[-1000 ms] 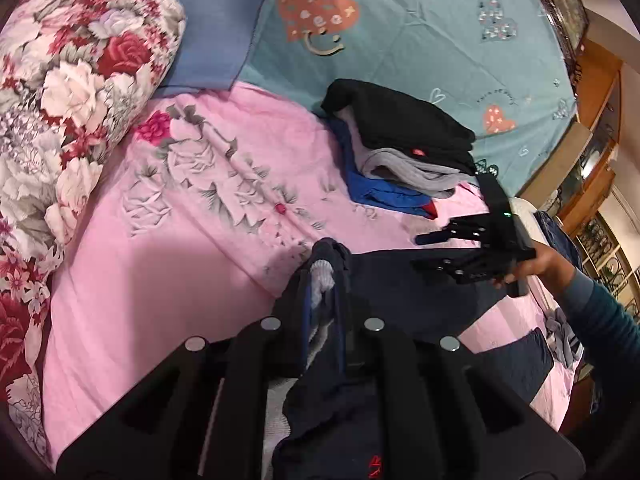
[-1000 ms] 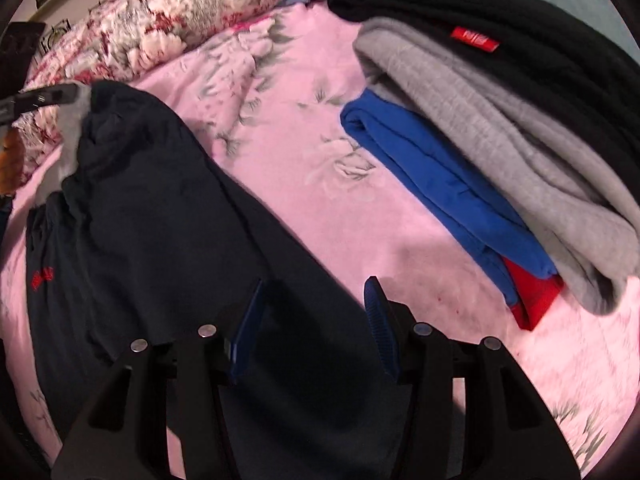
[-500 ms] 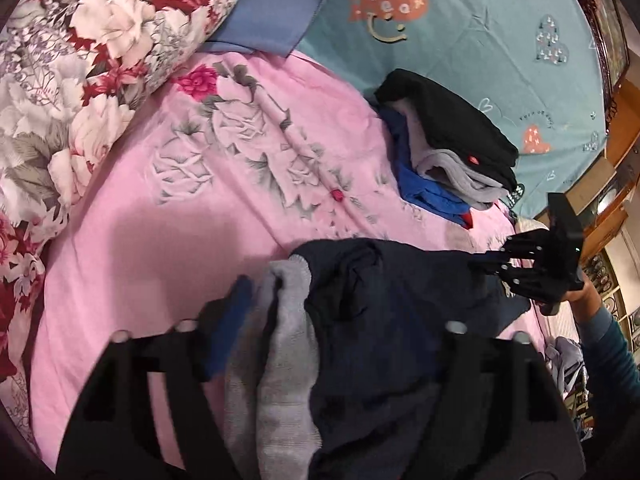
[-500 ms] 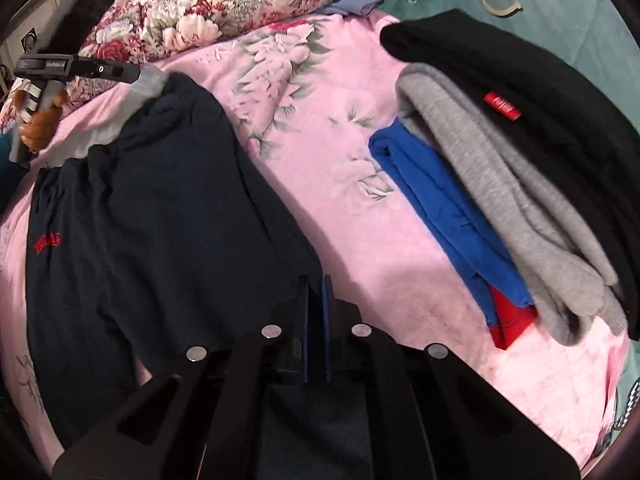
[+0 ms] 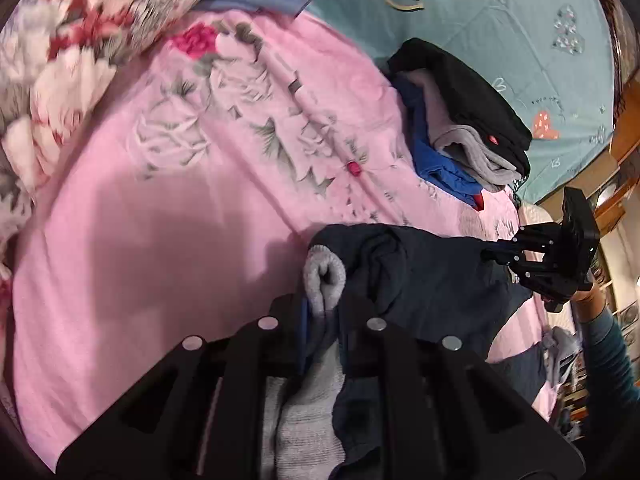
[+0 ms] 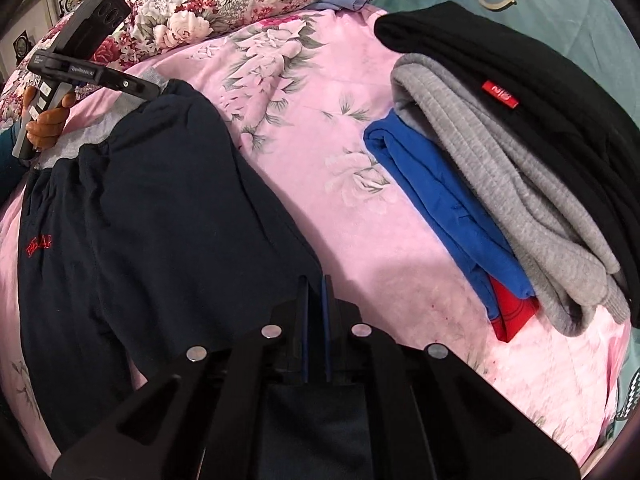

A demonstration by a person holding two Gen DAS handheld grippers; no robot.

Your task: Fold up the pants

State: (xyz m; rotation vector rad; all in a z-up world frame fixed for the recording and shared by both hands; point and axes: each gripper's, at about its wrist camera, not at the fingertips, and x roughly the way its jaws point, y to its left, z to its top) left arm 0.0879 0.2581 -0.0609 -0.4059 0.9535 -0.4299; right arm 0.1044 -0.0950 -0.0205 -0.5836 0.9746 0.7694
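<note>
Dark navy pants (image 6: 152, 208) with a grey waistband (image 6: 76, 148) and red lettering lie on a pink floral bedspread (image 6: 312, 128). My left gripper (image 5: 322, 312) is shut on the grey waistband (image 5: 324, 276) and holds it up; it also shows at the left of the right wrist view (image 6: 144, 90). My right gripper (image 6: 316, 300) is shut on the navy pants fabric at the near edge; it shows at the right of the left wrist view (image 5: 496, 256), pinching the far end of the pants (image 5: 432, 276).
A stack of folded clothes, black (image 6: 520, 76), grey (image 6: 500, 176) and blue (image 6: 432, 200), lies to the right on the bed. A floral pillow (image 6: 224, 4) sits at the head. A teal quilt (image 5: 480, 28) lies beyond. Wooden furniture (image 5: 624, 136) stands past the bed.
My left gripper opened and then shut again on the grey waistband. My right gripper went from open to shut on the pants fabric and holds it.
</note>
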